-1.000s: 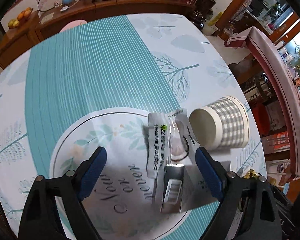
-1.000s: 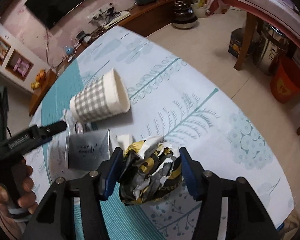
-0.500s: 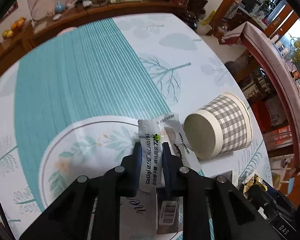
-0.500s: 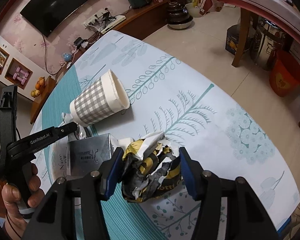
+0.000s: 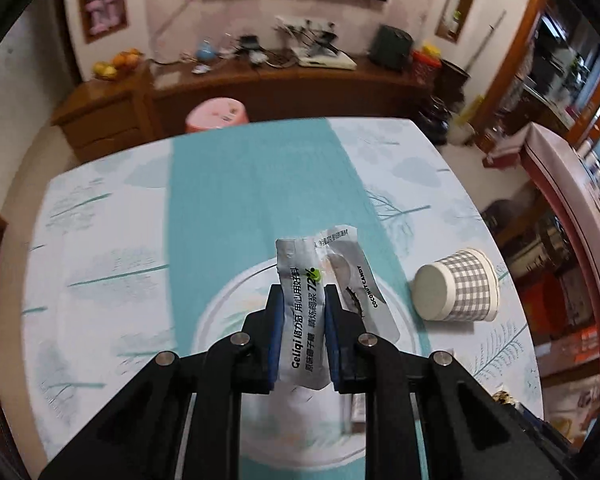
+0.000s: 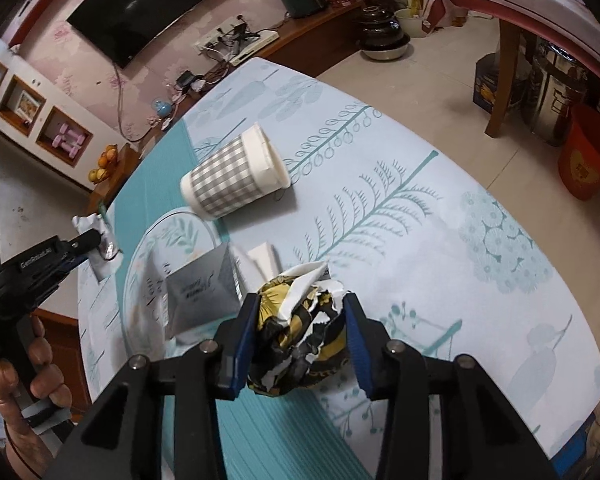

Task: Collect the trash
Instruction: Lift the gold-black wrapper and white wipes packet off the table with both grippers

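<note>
Wrapper pinched in left fingers; crumpled wad clamped in right fingers.

**What I could not make out**

From the left wrist view, the lower end of the silver wrapper was buried between the blue pads, and the small box beneath showed only a blurred sliver. The table's near edge was cut off by the frame. From the right wrist view, the underside of the crumpled wad was hidden, and the print on the silver carton was too small for me to read.
</note>
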A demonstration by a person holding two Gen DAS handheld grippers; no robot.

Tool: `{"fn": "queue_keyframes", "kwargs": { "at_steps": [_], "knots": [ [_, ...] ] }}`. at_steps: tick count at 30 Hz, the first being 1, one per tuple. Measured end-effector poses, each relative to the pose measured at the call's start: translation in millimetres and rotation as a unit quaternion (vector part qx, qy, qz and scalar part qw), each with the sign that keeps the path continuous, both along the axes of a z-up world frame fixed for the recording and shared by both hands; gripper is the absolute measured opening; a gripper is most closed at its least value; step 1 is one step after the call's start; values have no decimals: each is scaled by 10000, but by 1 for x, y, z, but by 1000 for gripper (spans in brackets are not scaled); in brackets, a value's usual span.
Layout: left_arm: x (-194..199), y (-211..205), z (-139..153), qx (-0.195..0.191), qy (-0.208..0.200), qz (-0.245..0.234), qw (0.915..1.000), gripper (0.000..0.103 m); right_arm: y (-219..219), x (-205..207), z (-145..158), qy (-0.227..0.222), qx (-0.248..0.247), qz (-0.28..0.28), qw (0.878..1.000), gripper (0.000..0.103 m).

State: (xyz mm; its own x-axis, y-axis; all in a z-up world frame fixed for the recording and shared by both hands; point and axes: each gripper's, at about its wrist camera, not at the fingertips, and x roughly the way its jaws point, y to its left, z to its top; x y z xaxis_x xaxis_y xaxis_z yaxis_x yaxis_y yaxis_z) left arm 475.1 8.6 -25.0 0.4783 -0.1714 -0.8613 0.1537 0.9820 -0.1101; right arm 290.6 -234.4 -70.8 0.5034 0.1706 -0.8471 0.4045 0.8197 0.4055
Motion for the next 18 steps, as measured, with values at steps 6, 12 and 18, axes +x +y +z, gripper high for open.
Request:
{"fn": "queue_keyframes", "kwargs": {
  "at_steps": [6, 12, 18],
  "knots": [
    [-57, 36, 33, 21, -90, 233, 9997, 17, 5, -26, 19, -251, 73, 230, 9994, 41],
    [-130, 29, 53, 28, -72, 147, 9999, 17, 10, -58, 40, -535, 143, 579, 9968, 41],
    [-219, 6, 63, -35, -19, 71, 10000, 17, 12, -109, 57, -744, 229, 1068, 9912, 41]
  ]
}}
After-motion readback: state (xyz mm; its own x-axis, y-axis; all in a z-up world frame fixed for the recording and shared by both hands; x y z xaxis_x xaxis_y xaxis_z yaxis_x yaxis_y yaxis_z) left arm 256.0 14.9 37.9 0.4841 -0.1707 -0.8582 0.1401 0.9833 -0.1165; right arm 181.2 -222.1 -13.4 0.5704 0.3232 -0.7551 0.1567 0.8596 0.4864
